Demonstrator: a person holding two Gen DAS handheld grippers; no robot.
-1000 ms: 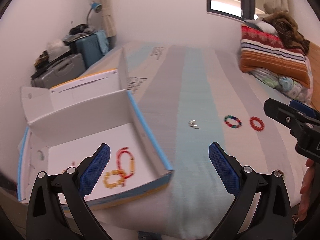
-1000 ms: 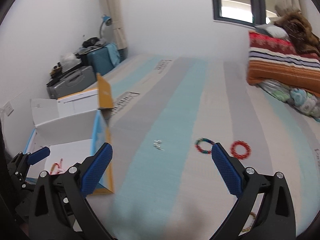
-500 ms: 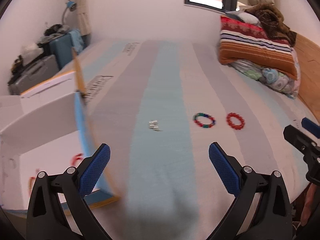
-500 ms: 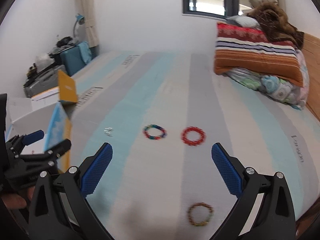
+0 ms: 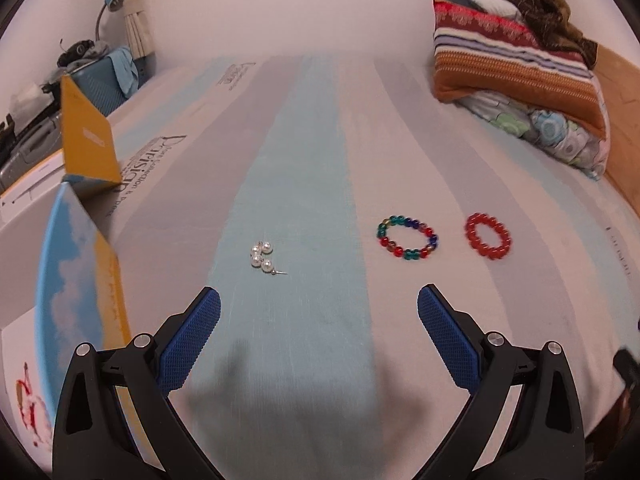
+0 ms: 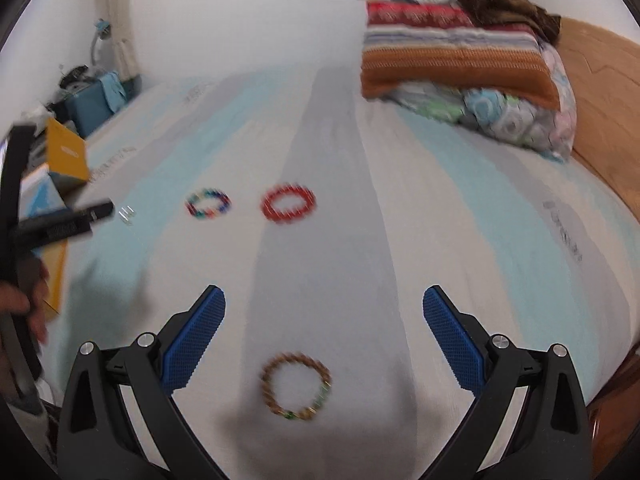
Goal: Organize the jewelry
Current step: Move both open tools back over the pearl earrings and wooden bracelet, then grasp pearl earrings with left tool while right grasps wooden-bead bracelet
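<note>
While both grippers gape empty | box (image 5: 80, 280) contents cropped | gold bracelet (image 6: 296, 386) blurred

R gripper (image 6: 323, 306) hung over striped bedsheet (image 6: 420, 208), jaws wide apart, nothing between the blue pads (image 6: 192, 344). Brown/gold bead bracelet w/ a few green beads (image 6: 296, 386) lay on sheet just below the gap, slightly blurred. Further out: red bead bracelet (image 6: 288, 202) beside multicolor bead bracelet (image 6: 208, 203), apart, not touching. Small pale earrings (image 6: 127, 214) left of those, too blurred for detail. L gripper (image 6: 60, 226) at left edge w/ hand (image 6: 28, 300) on it, tip near earrings. Yellow/blue box (image 6: 60, 160) far left. Folded striped blanket (image 6: 452, 56) at headboard end.
</note>
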